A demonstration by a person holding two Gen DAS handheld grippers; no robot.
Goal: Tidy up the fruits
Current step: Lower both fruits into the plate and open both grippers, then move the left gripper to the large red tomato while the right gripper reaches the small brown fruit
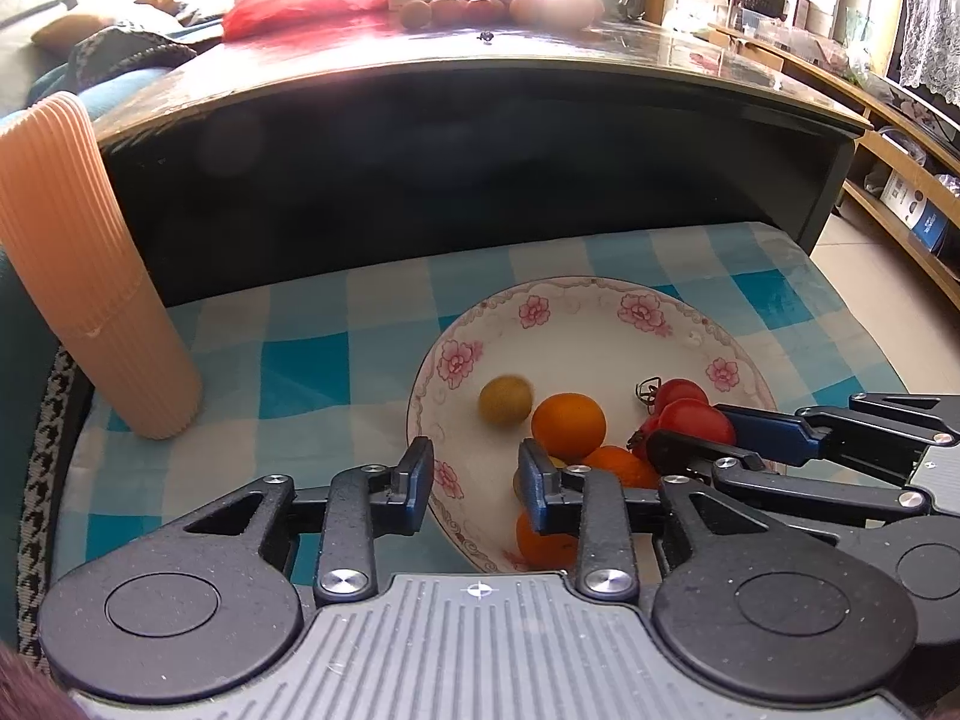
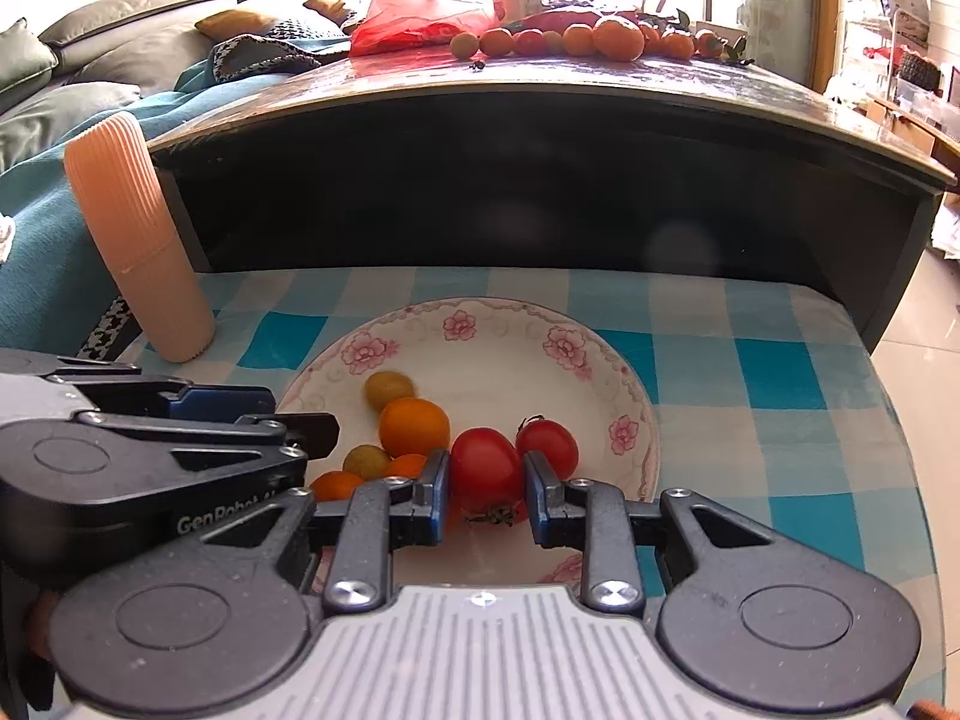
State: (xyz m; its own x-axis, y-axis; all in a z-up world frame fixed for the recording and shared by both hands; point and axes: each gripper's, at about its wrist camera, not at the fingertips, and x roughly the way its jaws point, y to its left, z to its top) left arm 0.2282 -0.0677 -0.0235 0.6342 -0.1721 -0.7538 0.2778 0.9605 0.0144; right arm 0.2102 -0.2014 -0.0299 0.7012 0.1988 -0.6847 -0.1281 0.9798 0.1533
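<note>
Setting: a floral plate (image 2: 630,384) is sitting on a blue-and-white checked cloth (image 2: 780,372), in front of a dark raised table (image 2: 540,180).

Plate contents: a large tomato (image 2: 485,468) and a smaller tomato (image 2: 549,447) are lying right of centre; an orange fruit (image 2: 414,425) is resting to their left, with a yellow-green fruit (image 2: 389,389) just behind it. More orange and greenish fruits are clustering at the near left edge, partly hidden by the left tool.

Right gripper (image 2: 486,480): it is reaching over the near rim of the plate, its blue pads standing on either side of the large tomato and appearing to touch its flanks. The fruit is filling the gap between them; whether it is being lifted cannot be told.

Left gripper (image 1: 477,474): its fingers are standing apart with nothing between them. The left finger (image 1: 414,474) is hanging over the plate's rim, the right one over the orange fruits at the near edge.

Far table: a row of loose fruits (image 2: 576,39) is lying along its top beside a red plastic bag (image 2: 420,12).

Other items: a ribbed peach cylinder (image 2: 138,234) is standing tilted at the cloth's left corner, well apart from the plate.
</note>
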